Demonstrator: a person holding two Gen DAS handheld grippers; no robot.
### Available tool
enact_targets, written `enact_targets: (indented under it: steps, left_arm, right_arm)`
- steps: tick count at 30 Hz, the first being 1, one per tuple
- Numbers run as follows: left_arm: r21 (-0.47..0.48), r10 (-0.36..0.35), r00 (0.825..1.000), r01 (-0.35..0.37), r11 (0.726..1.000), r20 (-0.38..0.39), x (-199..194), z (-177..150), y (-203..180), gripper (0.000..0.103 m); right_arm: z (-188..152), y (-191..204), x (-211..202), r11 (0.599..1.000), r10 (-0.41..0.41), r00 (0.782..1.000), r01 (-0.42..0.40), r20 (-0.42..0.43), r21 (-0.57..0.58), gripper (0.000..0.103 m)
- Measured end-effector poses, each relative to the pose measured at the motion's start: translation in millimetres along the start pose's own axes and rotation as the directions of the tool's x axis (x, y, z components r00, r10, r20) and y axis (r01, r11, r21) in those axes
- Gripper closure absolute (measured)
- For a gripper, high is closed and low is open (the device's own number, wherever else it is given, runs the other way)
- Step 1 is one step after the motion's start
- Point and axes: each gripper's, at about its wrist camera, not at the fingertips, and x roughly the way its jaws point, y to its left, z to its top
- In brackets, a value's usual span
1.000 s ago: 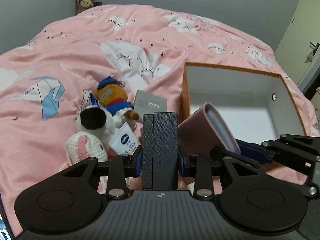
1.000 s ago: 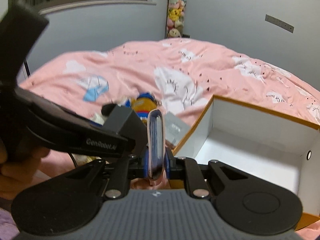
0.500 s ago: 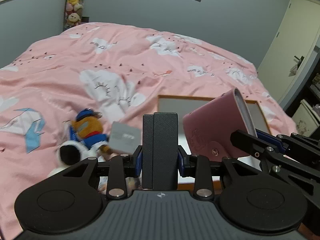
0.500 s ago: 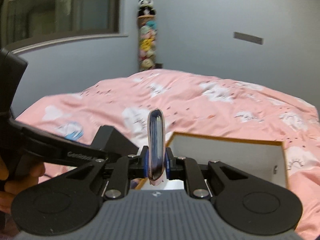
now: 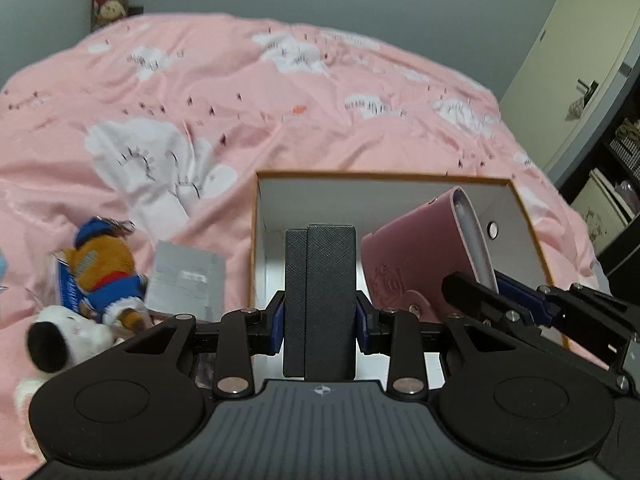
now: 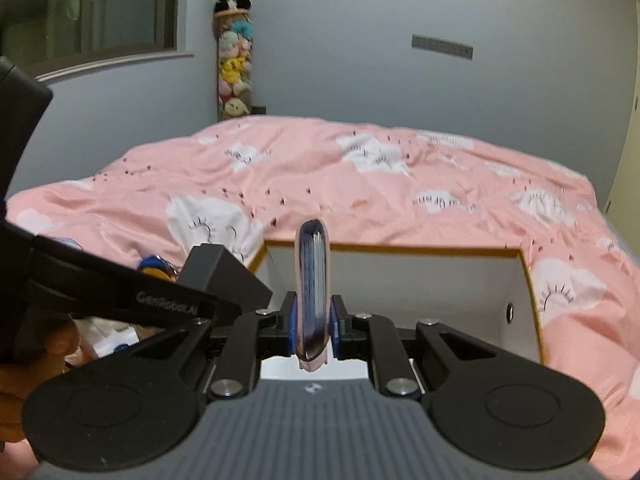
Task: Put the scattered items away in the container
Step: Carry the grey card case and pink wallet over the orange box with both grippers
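Note:
My left gripper (image 5: 320, 316) is shut on a dark grey textured case (image 5: 320, 280) that stands upright between its pads, over the near left part of the open box (image 5: 384, 177). The box has an orange rim and white inside. My right gripper (image 6: 313, 320) is shut on a pink wallet (image 6: 312, 280), seen edge-on, above the near edge of the box (image 6: 400, 249). In the left wrist view the pink wallet (image 5: 416, 248) hangs over the box's right half, with the right gripper (image 5: 516, 300) behind it. The left gripper's case (image 6: 220, 276) shows at the left of the right wrist view.
On the pink quilt (image 5: 280, 92) left of the box lie a grey card box (image 5: 186, 282), a brown plush in blue clothes (image 5: 102, 264) and a white plush with a black nose (image 5: 60, 340). A door (image 5: 568, 60) and shelves (image 5: 616, 184) stand at the right. A hand (image 6: 24, 360) holds the left gripper.
Both grippers have moved to the right with their items, from beside the box to over its opening. The plush toys and grey card box have slid towards the left edge of the left wrist view.

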Motion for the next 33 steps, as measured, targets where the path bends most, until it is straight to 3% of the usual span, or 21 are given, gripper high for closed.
enact_targets:
  steps: [9,23,33]
  left_arm:
    - [0.01,0.036,0.992,-0.035,0.999,-0.121,41.1,-4.9,2.2,0.065]
    - [0.067,0.117,0.96,-0.103,0.992,-0.253,79.2,-8.2,-1.5,0.065]
    - [0.133,0.171,0.951,-0.14,0.981,-0.258,84.8,-13.0,-12.7,0.064]
  right_arm:
    - [-13.5,-8.0,24.9,0.999,0.016,0.997,-0.013,-0.072,0.047,0.086]
    - [-30.4,-21.1,48.2,0.989,0.078,0.986,-0.058,-0.149,0.139,0.086]
    - [-39.1,-31.1,54.0,0.976,0.105,0.976,-0.064,-0.192,0.21,0.086]
